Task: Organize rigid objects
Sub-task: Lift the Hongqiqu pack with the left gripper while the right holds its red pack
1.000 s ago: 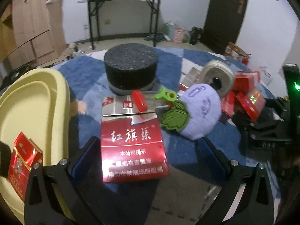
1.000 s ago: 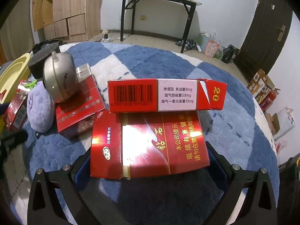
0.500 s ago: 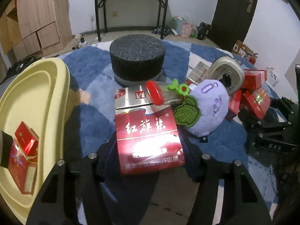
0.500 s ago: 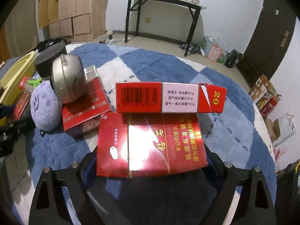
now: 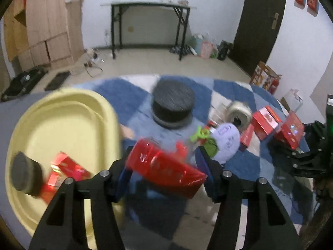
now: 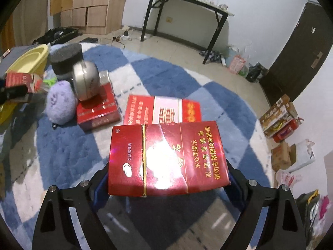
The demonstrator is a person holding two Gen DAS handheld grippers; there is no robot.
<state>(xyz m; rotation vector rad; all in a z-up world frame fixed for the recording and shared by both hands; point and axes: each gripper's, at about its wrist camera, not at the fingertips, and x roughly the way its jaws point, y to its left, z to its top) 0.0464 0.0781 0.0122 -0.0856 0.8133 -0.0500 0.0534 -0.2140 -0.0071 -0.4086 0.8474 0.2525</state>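
My left gripper (image 5: 165, 169) has a red cigarette pack (image 5: 158, 162) between its blue pads, tilted and lifted off the blue-and-white rug; its jaws are closing on it. To its left lies the yellow tray (image 5: 62, 120), holding another red pack (image 5: 62, 175) and a dark round block (image 5: 25, 175). My right gripper (image 6: 167, 180) is shut on a wider red pack (image 6: 166, 158) with gold lettering, raised above the rug. Behind it a red carton (image 6: 164, 110) lies flat.
A black foam cylinder (image 5: 172, 104), a purple plush (image 5: 226, 141), a green clip (image 5: 199, 134) and a silver round tin (image 5: 239, 114) crowd the rug's middle. The tin leans on a red box (image 6: 97, 110). More red boxes (image 5: 266, 120) lie right. A black-legged table (image 5: 149, 25) stands by the wall.
Both grippers closed on their red packs and lifted them off the rug. The left one has swung its pack towards the yellow tray and tilted it.
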